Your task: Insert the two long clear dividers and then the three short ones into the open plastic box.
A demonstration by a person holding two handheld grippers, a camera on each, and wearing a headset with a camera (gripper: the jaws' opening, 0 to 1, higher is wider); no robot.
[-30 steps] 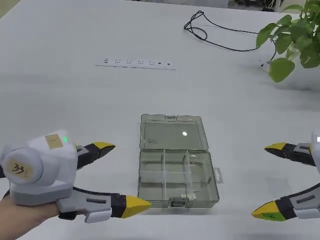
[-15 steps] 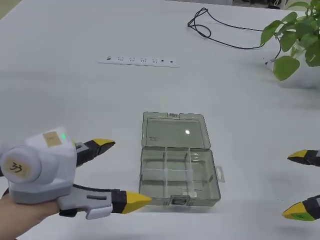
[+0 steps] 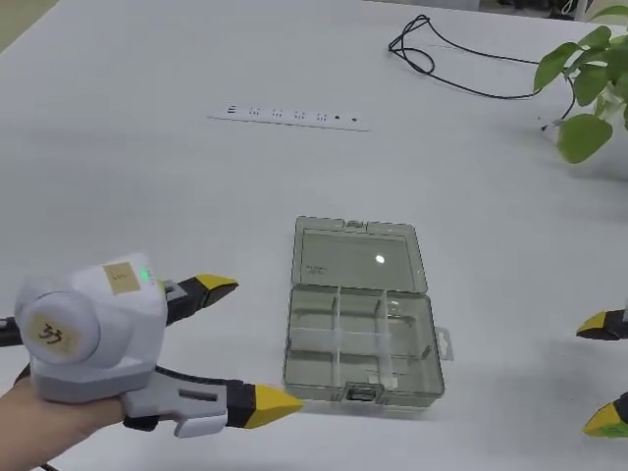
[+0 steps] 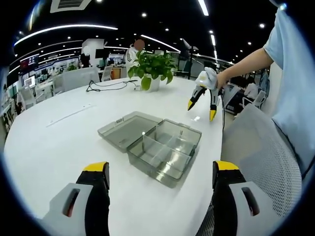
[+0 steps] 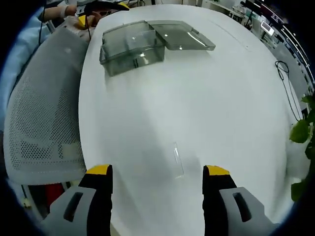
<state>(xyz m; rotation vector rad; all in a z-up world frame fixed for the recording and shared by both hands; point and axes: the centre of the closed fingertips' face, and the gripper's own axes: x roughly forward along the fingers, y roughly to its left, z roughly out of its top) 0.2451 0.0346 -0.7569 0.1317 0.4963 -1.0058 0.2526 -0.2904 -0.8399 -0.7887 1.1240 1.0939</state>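
Note:
The open smoky-clear plastic box (image 3: 363, 345) sits mid-table with its lid (image 3: 359, 257) laid flat behind it. Clear dividers (image 3: 339, 339) stand inside and split it into compartments. My left gripper (image 3: 250, 343) is open and empty, just left of the box; in its own view the box (image 4: 165, 150) lies ahead between the jaws of the left gripper (image 4: 160, 169). My right gripper (image 3: 599, 375) is open at the right edge, well off the box. In the right gripper view one small clear divider (image 5: 177, 158) lies flat on the table just ahead of the right gripper (image 5: 157, 172); the box (image 5: 133, 46) is far off.
A white power strip (image 3: 294, 116) lies at the back of the table, and a black cable (image 3: 442, 64) coils at the far right. A potted plant (image 3: 589, 88) stands at the right. A grey mesh chair (image 5: 44, 98) is by the table edge.
My right gripper has drawn away from the box to the right, toward the frame edge. The left gripper has stayed beside the box. The head camera has shifted a little.

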